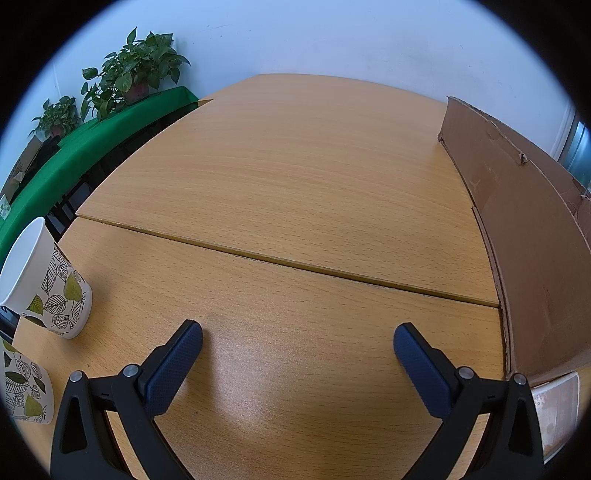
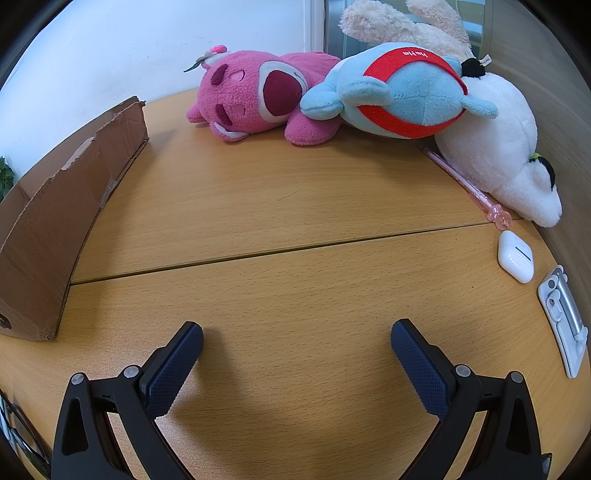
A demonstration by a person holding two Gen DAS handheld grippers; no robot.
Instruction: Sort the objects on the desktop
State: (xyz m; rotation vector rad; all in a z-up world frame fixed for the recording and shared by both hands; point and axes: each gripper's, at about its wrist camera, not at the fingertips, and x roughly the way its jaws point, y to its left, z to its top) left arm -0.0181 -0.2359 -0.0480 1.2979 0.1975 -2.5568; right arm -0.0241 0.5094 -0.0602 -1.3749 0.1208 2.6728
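In the left wrist view my left gripper (image 1: pixel 297 336) is open and empty over the wooden table (image 1: pixel 288 184). Two leaf-patterned paper cups stand at the left: one (image 1: pixel 48 284) farther, one (image 1: pixel 26 387) nearer. A cardboard box (image 1: pixel 524 236) stands at the right. In the right wrist view my right gripper (image 2: pixel 297 334) is open and empty. Ahead lie a pink plush bear (image 2: pixel 258 96), a blue-and-red plush (image 2: pixel 402 88) and a white plush (image 2: pixel 506 155). A pink pen (image 2: pixel 465 184), a white earbud case (image 2: pixel 515 256) and a white-and-silver stand (image 2: pixel 563 317) lie at the right.
The cardboard box (image 2: pixel 55 218) stands at the left in the right wrist view. A beige plush (image 2: pixel 399 18) lies behind the others. Potted plants (image 1: pixel 136 70) stand on a green-covered table (image 1: pixel 85 144) beyond the left edge. A seam (image 1: pixel 288 264) crosses the tabletop.
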